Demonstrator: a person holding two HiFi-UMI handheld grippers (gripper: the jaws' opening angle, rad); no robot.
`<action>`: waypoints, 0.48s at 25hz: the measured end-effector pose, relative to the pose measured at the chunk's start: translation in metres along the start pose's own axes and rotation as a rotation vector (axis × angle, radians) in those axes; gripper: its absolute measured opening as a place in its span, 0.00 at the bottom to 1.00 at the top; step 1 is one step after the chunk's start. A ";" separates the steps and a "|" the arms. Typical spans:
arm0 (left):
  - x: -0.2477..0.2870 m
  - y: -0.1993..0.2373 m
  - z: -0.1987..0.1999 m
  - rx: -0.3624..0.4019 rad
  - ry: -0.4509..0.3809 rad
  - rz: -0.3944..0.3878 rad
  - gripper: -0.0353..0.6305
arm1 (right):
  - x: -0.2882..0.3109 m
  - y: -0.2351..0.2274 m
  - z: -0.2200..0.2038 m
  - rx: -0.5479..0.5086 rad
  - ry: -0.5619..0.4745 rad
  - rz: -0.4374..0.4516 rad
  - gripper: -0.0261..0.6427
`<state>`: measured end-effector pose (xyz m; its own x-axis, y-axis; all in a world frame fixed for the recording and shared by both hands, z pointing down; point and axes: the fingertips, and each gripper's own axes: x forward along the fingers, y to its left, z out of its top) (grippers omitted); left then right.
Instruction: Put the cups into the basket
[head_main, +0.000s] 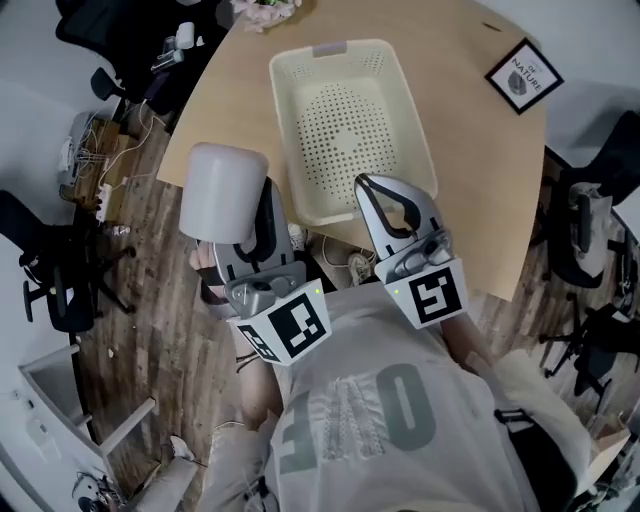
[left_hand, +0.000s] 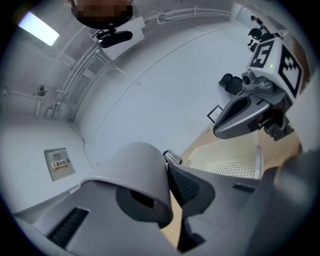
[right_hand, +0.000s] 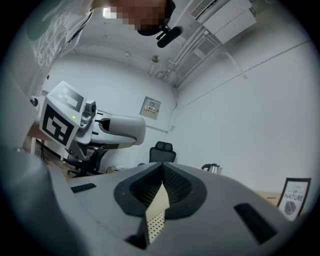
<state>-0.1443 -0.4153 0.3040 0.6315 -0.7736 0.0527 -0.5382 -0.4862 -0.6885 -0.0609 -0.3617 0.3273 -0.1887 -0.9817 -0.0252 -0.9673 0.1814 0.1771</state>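
A pale grey cup (head_main: 222, 193) hangs over the table's near-left edge, just left of the basket. My left gripper (head_main: 252, 222) is shut on its wall. In the left gripper view the cup (left_hand: 134, 172) lies on its side, one jaw inside its mouth and the other pad (left_hand: 189, 189) outside. The cream perforated basket (head_main: 284, 130) stands empty in the middle of the table; its wall (left_hand: 226, 165) shows beyond the jaws. My right gripper (head_main: 385, 196) hovers over the basket's near-right corner, shut, with nothing in it. Its tips (right_hand: 162, 172) meet.
The wooden table (head_main: 228, 110) carries a framed sign (head_main: 524, 75) at the far right and flowers (head_main: 265, 12) at the far edge. Office chairs (head_main: 55, 275) and cables stand on the floor at left, and more chairs (head_main: 590, 225) at right.
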 end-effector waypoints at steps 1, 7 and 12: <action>0.010 0.002 0.002 0.008 -0.023 -0.016 0.14 | 0.003 -0.004 0.001 -0.001 -0.002 -0.029 0.04; 0.062 -0.004 0.024 0.021 -0.136 -0.122 0.14 | 0.009 -0.033 -0.003 -0.004 0.009 -0.183 0.04; 0.092 -0.027 0.041 0.010 -0.185 -0.231 0.14 | 0.002 -0.060 -0.011 -0.023 0.038 -0.299 0.04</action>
<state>-0.0492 -0.4565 0.2974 0.8280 -0.5554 0.0768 -0.3636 -0.6362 -0.6805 -0.0015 -0.3754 0.3278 0.1104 -0.9930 -0.0428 -0.9749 -0.1166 0.1895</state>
